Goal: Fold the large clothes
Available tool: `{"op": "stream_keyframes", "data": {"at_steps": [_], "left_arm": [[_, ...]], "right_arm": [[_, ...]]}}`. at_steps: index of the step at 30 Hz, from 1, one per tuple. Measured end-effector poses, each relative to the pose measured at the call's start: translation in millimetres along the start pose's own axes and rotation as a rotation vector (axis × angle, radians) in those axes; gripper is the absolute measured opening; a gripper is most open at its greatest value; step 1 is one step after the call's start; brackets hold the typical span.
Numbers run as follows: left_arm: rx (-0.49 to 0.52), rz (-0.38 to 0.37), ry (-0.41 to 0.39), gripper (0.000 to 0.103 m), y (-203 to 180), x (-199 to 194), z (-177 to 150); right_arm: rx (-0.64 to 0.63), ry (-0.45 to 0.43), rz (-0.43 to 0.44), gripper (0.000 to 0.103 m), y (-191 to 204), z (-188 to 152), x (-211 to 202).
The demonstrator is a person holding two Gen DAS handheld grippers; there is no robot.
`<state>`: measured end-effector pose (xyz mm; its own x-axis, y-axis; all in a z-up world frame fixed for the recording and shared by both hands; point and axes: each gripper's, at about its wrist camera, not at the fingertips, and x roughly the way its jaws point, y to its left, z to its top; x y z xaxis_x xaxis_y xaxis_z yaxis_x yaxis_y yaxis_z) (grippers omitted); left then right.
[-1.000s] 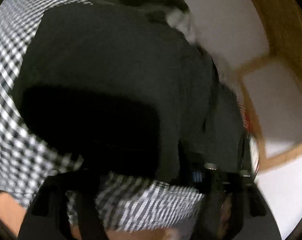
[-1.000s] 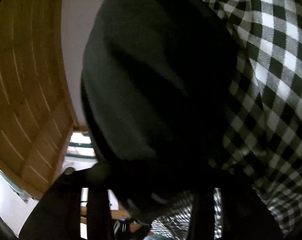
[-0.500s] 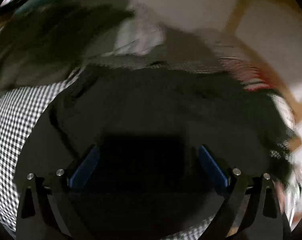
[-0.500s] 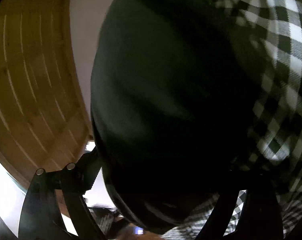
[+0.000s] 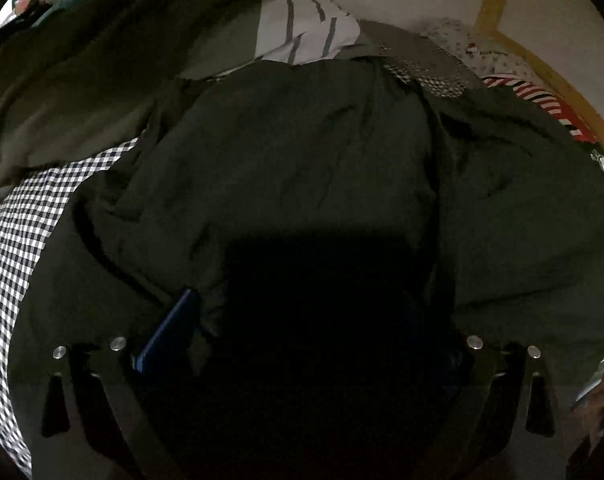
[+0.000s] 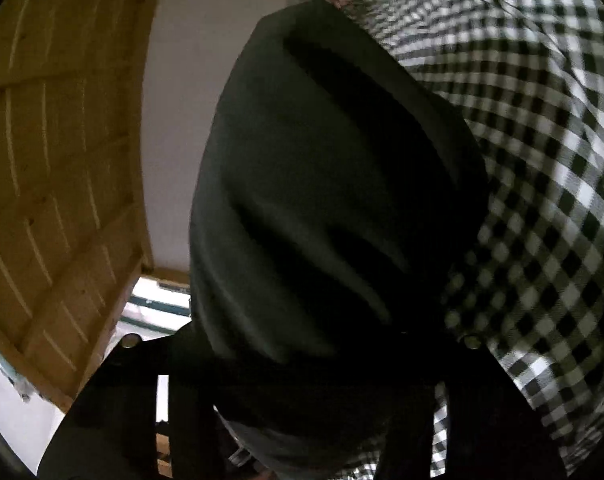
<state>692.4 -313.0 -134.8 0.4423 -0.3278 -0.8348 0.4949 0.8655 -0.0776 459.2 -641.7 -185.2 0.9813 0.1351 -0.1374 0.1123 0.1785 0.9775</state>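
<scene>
While left claw (image 5: 302, 320): spread wide, we grip nothing.
Right claw (image 6: 302, 360): buried in dark garment (image 6: 326, 184), grip unclear.
Risk: garment slipping, unfolding.

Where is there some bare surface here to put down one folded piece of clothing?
Bare checked cloth shows only at the left, between the dark garment and the olive garment. Behind, it is crowded: striped grey fabric, then red-striped fabric at the right. In the right wrist view, checked cloth lies bare to the right of the dark garment.
</scene>
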Motion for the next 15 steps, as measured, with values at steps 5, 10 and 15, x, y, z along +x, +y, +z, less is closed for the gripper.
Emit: {"op": "stream_keyframes", "data": {"at_steps": [5, 10, 15], "left_arm": [[0.023, 0.023, -0.013, 0.097, 0, 6, -4], [0.038, 0.046, -0.017, 0.097, -1, 6, -9], [0.063, 0.075, -0.027, 0.097, -5, 8, -11]], "right_arm": [[-0.242, 0.018, 0.016, 0.040, 54, -5, 3], [-0.570, 0.069, 0.016, 0.040, 134, -29, 39], [-0.918, 0.180, -0.052, 0.040, 201, -79, 74]]}}
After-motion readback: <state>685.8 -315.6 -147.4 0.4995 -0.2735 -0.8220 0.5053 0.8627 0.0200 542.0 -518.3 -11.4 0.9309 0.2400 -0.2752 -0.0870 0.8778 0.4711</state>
